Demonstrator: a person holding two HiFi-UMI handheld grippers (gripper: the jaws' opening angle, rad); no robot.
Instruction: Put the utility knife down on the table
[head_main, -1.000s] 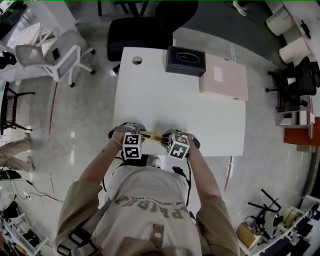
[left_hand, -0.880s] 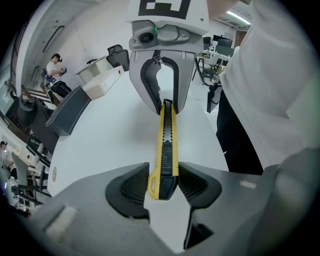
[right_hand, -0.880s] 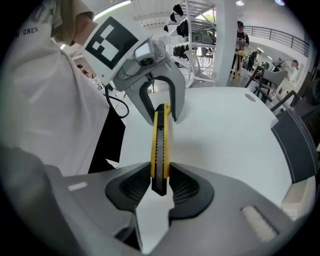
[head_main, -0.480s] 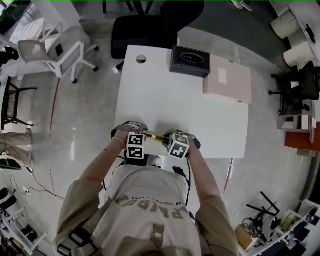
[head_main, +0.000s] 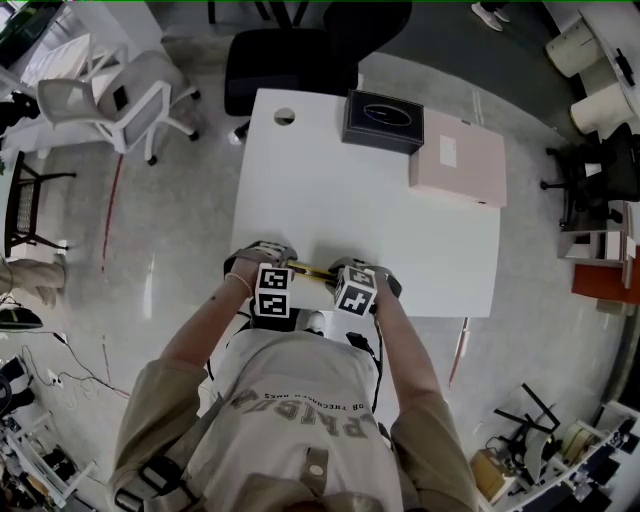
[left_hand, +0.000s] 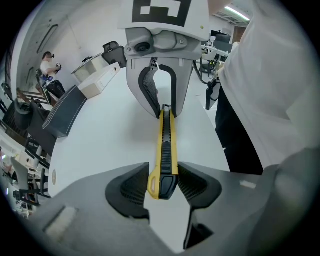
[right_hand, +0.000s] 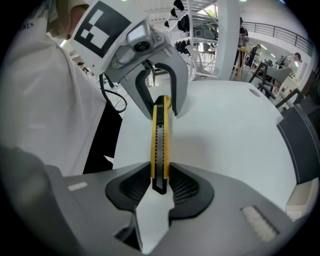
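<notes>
A yellow and black utility knife (head_main: 311, 270) hangs level just above the near edge of the white table (head_main: 400, 230), held at both ends. My left gripper (head_main: 283, 264) is shut on its butt end with the yellow loop (left_hand: 161, 184). My right gripper (head_main: 338, 276) is shut on the other end (right_hand: 159, 180). In the left gripper view the knife (left_hand: 165, 145) runs from my left gripper (left_hand: 162, 182) to the right gripper (left_hand: 162, 107) facing it. In the right gripper view the knife (right_hand: 159, 140) leads from the right gripper (right_hand: 160, 182) to the left gripper (right_hand: 161, 105). Both grippers point steeply down.
A black box (head_main: 383, 120) and a flat pink box (head_main: 457, 158) lie at the table's far right. A round cable hole (head_main: 285, 117) is at the far left corner. A black chair (head_main: 290, 55) stands behind the table, a white chair (head_main: 110, 100) at the left.
</notes>
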